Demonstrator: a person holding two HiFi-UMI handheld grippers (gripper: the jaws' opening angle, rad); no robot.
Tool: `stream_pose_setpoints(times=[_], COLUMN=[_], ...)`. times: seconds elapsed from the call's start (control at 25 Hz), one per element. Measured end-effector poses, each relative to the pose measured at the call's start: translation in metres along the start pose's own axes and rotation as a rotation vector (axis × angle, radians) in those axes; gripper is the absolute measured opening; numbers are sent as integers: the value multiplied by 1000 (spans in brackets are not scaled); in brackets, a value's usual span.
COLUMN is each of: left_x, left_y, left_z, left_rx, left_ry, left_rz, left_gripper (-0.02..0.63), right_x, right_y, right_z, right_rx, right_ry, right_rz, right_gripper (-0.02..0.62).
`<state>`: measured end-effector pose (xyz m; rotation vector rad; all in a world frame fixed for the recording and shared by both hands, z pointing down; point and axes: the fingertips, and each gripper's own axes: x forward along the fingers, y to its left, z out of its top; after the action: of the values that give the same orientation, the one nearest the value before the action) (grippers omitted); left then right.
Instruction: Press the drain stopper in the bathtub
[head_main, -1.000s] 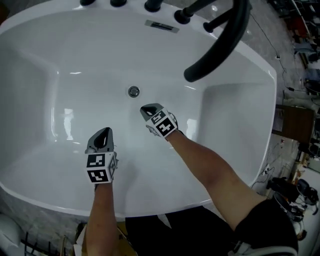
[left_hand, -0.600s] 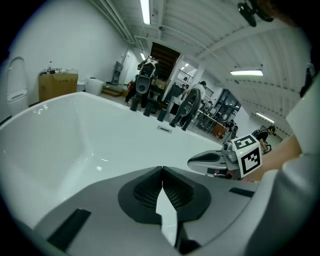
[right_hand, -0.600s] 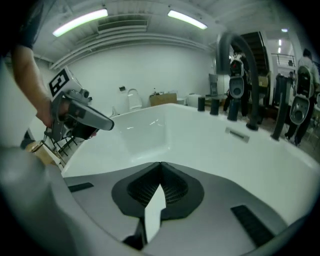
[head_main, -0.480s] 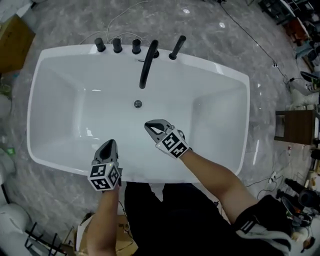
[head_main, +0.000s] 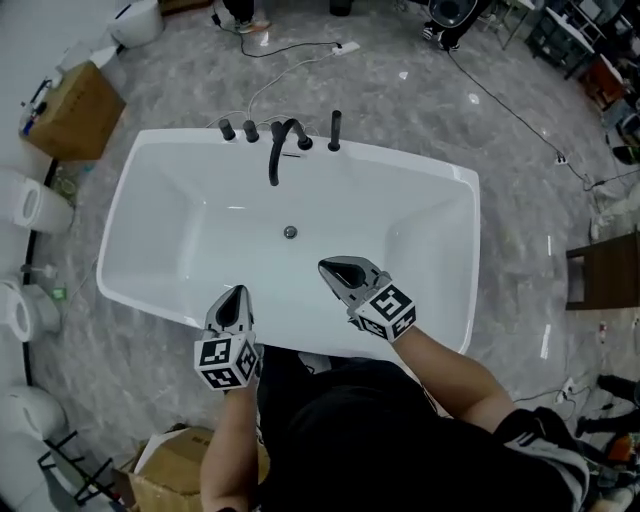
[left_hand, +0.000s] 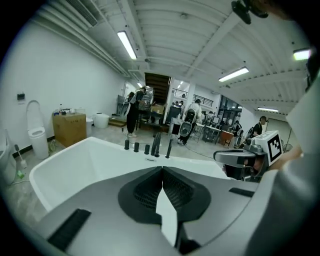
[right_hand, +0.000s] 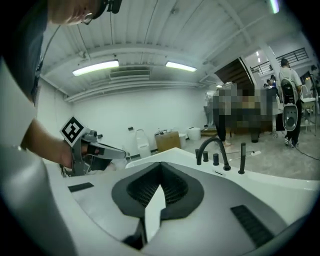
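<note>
Nearest the camera, the person's dark clothing fills the bottom of the head view, with both bare forearms reaching forward from it. The left gripper (head_main: 237, 295) is held over the near rim of the bathtub (head_main: 180, 215), its marker cube toward the person. In the left gripper view its jaws (left_hand: 161, 170) are together at the tips, with nothing between them. The right gripper (head_main: 328, 266) is a little farther forward, above the near part of the basin. In the right gripper view its jaws (right_hand: 161, 167) are likewise closed tip to tip and empty. Both gripper views look across the top of the tub rather than down into it, and each shows the other gripper off to one side. Beyond the grippers, the drain stopper (head_main: 290, 232) sits as a small round metal disc in the white tub floor, about midway along its length and toward the far wall. It is well apart from both grippers and nothing touches it. On the far rim above it stands a dark curved faucet spout (head_main: 274, 152) with its outlet over the basin, flanked by dark knobs (head_main: 228, 130) and an upright hand shower (head_main: 334, 130). The tub stands on a grey marbled floor (head_main: 420, 100). A cardboard box (head_main: 75, 112) lies past its far left corner, and white toilets (head_main: 25, 210) line the left edge.
</note>
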<state>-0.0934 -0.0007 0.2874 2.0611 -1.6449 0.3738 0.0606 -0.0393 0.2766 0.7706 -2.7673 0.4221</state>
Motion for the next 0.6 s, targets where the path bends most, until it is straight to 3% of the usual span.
stream_pose_setpoints(times=[0.12,0.28,0.6], left_x=[-34,-82,-156], left_y=[-34,-69,-78], left_z=[11,22,55], left_rx=[19,-24,49], left_ry=[-63,-107,-164], left_rz=[20,32,79], left_gripper=[15,15,15], right_x=[-31,-68,-104], right_y=[33,77,128], right_z=[18,47,102], right_rx=[-27,-40,-31], right_ry=[-47,-109,-209], right_rz=[60,126,187], right_gripper=[12,12,12])
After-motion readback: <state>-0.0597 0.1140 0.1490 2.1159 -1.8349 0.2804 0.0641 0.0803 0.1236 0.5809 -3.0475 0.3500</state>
